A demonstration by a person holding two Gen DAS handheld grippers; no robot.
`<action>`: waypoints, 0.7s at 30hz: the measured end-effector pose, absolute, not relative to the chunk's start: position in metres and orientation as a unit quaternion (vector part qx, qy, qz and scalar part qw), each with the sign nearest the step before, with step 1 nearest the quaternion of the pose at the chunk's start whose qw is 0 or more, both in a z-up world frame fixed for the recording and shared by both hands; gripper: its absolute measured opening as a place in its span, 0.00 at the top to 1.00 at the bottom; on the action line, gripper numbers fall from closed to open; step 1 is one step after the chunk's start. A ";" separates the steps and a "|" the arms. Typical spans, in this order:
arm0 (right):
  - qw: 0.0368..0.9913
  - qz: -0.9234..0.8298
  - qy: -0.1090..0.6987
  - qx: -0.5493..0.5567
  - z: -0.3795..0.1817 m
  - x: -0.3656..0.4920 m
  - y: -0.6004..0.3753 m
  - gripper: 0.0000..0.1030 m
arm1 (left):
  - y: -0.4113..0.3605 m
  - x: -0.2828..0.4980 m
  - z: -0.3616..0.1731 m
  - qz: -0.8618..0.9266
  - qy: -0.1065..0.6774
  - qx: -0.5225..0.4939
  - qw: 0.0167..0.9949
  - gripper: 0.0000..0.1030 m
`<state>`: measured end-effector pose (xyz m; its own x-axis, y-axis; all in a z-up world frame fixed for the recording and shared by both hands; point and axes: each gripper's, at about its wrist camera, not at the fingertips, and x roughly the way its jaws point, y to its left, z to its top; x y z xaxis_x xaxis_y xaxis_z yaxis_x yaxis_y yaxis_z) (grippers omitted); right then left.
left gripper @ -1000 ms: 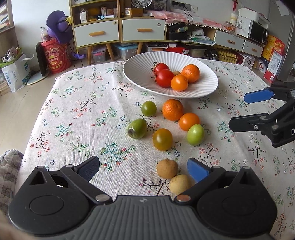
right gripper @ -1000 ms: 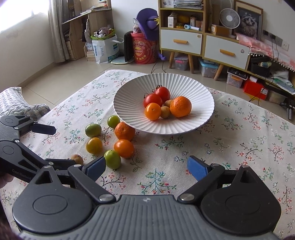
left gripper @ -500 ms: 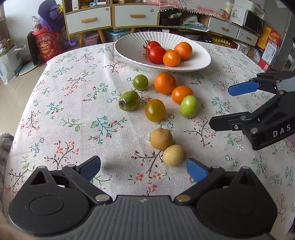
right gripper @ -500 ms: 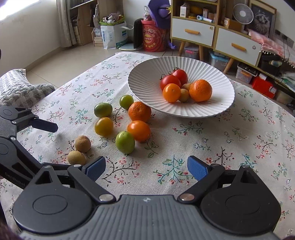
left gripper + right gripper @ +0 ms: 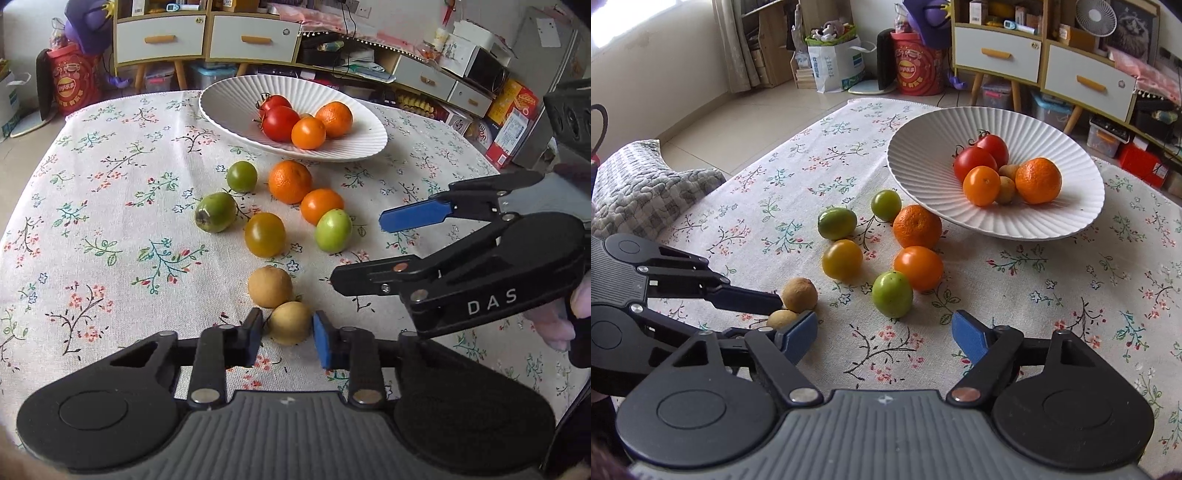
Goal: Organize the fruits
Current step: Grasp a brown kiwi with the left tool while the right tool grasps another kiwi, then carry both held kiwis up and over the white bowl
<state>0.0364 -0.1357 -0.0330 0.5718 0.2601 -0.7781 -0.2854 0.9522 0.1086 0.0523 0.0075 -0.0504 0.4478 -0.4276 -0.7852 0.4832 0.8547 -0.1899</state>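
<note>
The left gripper point(image 5: 287, 338) is closed on the nearer brown fruit point(image 5: 289, 322), which rests on the table point(image 5: 110, 221); its jaws are clamped against both sides. A second brown fruit point(image 5: 270, 287) lies touching it, just beyond. The right gripper point(image 5: 884, 332) has just been closing, but its jaws stand apart with nothing between them; a green tomato point(image 5: 892, 294) lies just ahead. The white plate point(image 5: 923, 162) sits farther back.
</note>
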 end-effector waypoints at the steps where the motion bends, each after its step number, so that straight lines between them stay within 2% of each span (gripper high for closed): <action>1: 0.884 0.159 0.440 -0.008 -0.034 0.037 -0.133 0.34 | 0.008 0.053 -0.049 -0.266 0.455 0.031 0.849 0.82; 3: 0.878 0.166 0.449 0.001 -0.034 0.039 -0.129 0.43 | 0.011 0.052 -0.047 -0.263 0.455 0.038 0.850 0.82; 5: 0.873 0.173 0.456 0.012 -0.035 0.041 -0.125 0.47 | 0.017 0.052 -0.047 -0.255 0.457 0.045 0.851 0.82; 16: 0.853 0.204 0.480 0.019 -0.038 0.054 -0.090 0.62 | 0.050 0.051 -0.047 -0.227 0.458 0.048 0.858 0.82; 18: 0.852 0.207 0.481 0.015 -0.038 0.056 -0.086 0.69 | 0.051 0.050 -0.047 -0.227 0.458 0.049 0.858 0.82; 21: 0.849 0.207 0.486 0.011 -0.040 0.057 -0.083 0.74 | 0.053 0.050 -0.047 -0.227 0.458 0.047 0.858 0.82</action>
